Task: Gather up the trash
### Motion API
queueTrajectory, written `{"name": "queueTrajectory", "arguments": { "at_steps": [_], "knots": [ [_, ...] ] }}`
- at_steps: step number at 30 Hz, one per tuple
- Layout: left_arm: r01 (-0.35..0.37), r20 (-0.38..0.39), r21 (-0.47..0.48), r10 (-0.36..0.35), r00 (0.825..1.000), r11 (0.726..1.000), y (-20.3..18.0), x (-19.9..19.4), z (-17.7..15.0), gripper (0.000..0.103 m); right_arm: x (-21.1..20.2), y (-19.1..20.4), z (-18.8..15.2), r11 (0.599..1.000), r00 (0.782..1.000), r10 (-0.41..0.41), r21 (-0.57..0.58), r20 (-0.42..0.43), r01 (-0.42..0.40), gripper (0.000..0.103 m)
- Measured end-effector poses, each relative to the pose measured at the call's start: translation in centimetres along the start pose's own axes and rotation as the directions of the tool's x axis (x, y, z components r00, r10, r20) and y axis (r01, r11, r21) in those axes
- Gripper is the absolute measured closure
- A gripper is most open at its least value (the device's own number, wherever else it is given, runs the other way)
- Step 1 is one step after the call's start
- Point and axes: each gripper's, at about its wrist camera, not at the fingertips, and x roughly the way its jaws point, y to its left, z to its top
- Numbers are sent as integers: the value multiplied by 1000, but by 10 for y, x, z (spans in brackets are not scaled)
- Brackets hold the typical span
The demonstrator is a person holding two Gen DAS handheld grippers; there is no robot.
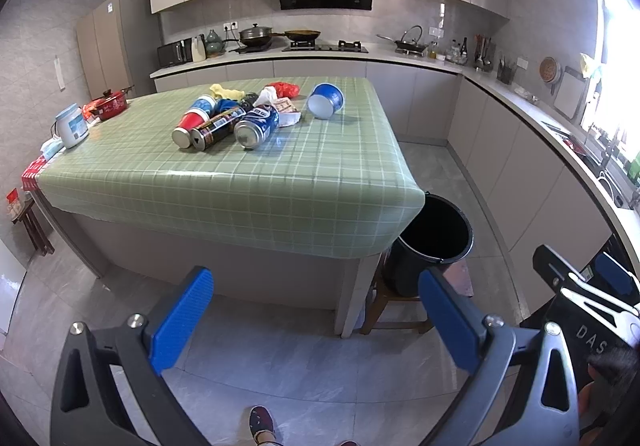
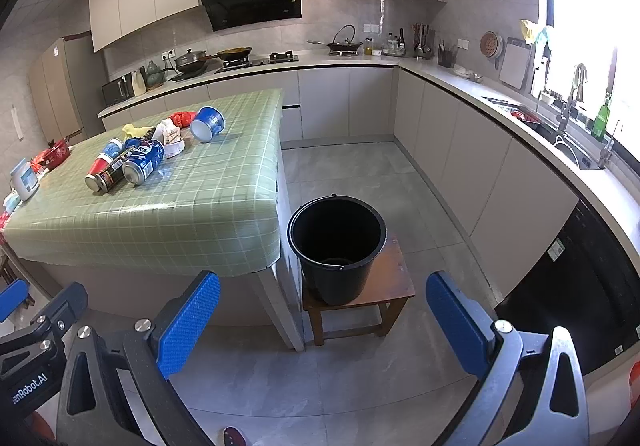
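Trash lies in a heap on the green checked table [image 1: 256,182] [image 2: 192,206]: a blue can [image 1: 257,126] [image 2: 144,163], a dark can [image 1: 218,128] [image 2: 114,173], a red cup [image 1: 191,122] [image 2: 97,165], a tipped blue paper bowl [image 1: 326,101] [image 2: 207,124], crumpled paper [image 1: 286,114] [image 2: 173,140] and a red bag [image 1: 285,89] [image 2: 185,119]. A black bucket [image 1: 434,242] [image 2: 337,246] stands on a wooden stool [image 2: 394,280] by the table's corner. My left gripper [image 1: 316,320] and right gripper [image 2: 322,322] hang open over the floor, well short of the table, both holding nothing.
A white jar [image 1: 71,125] [image 2: 25,180] and a red pot [image 1: 109,105] [image 2: 56,155] sit at the table's far left. Kitchen counters [image 2: 520,118] with a stove and sink run along the back and right. Grey tiled floor [image 2: 360,174] lies between table and counters. A person's foot [image 1: 262,422] shows below.
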Motion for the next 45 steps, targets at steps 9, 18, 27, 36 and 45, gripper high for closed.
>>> {"name": "queueTrajectory", "arguments": {
  "at_steps": [9, 18, 27, 36, 45],
  "knots": [
    [-8, -7, -6, 8, 1000, 1000, 17, 9, 7, 0, 8, 13, 4, 1000, 1000, 5, 1, -7, -5, 0],
    [-21, -23, -28, 21, 1000, 999, 51, 29, 21, 0, 20, 38, 13, 1000, 1000, 4, 2, -19, -4, 0],
    [-42, -35, -50, 40, 999, 998, 104, 56, 43, 0, 40, 90, 29, 1000, 1000, 22, 7, -21, -22, 0],
    [-46, -45, -48, 44, 998, 998, 166, 89, 68, 0, 60, 161, 44, 1000, 999, 29, 7, -24, -29, 0],
    [-64, -53, -62, 61, 997, 996, 227, 124, 91, 0, 85, 229, 59, 999, 999, 37, 24, -25, -37, 0]
  ]
}}
